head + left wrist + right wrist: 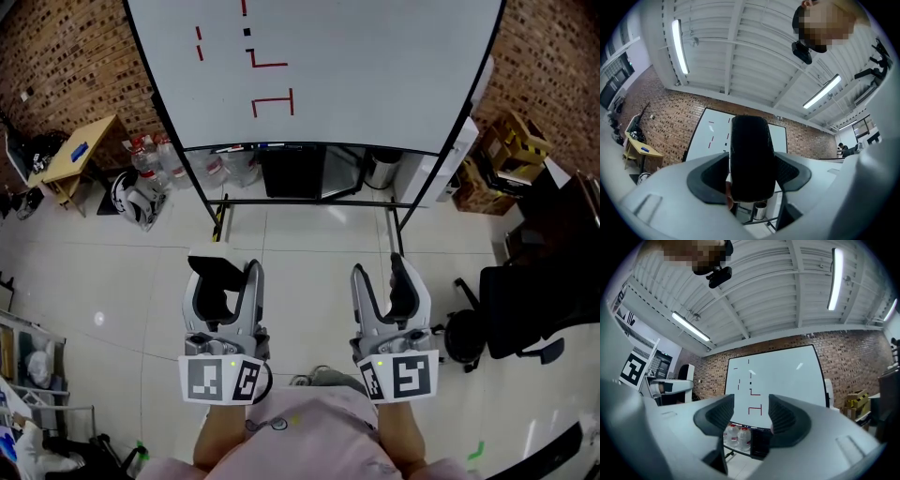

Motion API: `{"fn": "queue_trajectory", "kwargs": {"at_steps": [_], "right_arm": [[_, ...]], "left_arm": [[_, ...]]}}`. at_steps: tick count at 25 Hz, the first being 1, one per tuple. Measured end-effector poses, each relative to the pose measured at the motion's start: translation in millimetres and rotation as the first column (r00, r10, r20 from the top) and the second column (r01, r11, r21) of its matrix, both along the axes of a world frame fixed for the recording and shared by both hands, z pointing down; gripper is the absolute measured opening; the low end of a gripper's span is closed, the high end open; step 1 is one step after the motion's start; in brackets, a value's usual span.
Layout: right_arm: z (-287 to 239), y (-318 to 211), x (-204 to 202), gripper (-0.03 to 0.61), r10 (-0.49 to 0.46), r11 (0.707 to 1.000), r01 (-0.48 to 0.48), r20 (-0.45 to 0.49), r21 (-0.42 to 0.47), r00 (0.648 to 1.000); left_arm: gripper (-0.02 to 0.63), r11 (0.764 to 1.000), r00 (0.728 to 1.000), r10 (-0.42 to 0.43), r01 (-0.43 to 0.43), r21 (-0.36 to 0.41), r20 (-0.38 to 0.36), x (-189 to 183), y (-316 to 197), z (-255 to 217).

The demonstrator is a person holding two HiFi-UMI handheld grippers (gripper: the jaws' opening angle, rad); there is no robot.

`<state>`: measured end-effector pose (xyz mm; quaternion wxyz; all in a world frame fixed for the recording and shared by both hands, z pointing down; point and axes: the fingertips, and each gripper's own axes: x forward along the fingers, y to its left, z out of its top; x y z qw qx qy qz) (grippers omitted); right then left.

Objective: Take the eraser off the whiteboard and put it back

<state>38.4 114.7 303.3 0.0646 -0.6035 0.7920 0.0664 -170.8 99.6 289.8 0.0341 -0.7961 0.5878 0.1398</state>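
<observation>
Eraser (750, 154): black, matt, fine-grained surface. Left tongs (750, 174), right tongs (752, 416): smooth pale-grey plastic shells, black ribbed pads (785, 418). Whiteboard (375, 75): smooth, glossy. Brick wall (66, 56): rough, matt. Floor (309, 253): glossy pale tiles, light reflections.

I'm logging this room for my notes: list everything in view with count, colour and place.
whiteboard: one, white with red marks, ahead on a black stand
eraser: one, black, clamped in left gripper
table: one, wooden, far left
jugs: several, clear, floor under board's left end
office chair: one, black, right
cardboard boxes: a few, brown, right of board
left gripper: one, white, shut on eraser
right gripper: one, white, jaws apart, empty
</observation>
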Motion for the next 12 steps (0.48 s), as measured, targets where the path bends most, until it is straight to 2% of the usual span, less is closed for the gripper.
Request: {"fn": "queue_trajectory", "kwargs": {"at_steps": [5,12], "right_arm": [[0,-37,18,0.224,0.002,1.0,-0.002,-0.002,-0.009,1.0],[1,-102,40,0.222,-0.042,0.999,0.042,0.003,-0.025,0.999]], "left_arm": [[0.288,1.0,1.0,-0.001,0.001,-0.009,-0.011,17,-39,1],[0.288,0.999,0.999,-0.027,0.026,-0.026,-0.028,44,-96,2]]}}
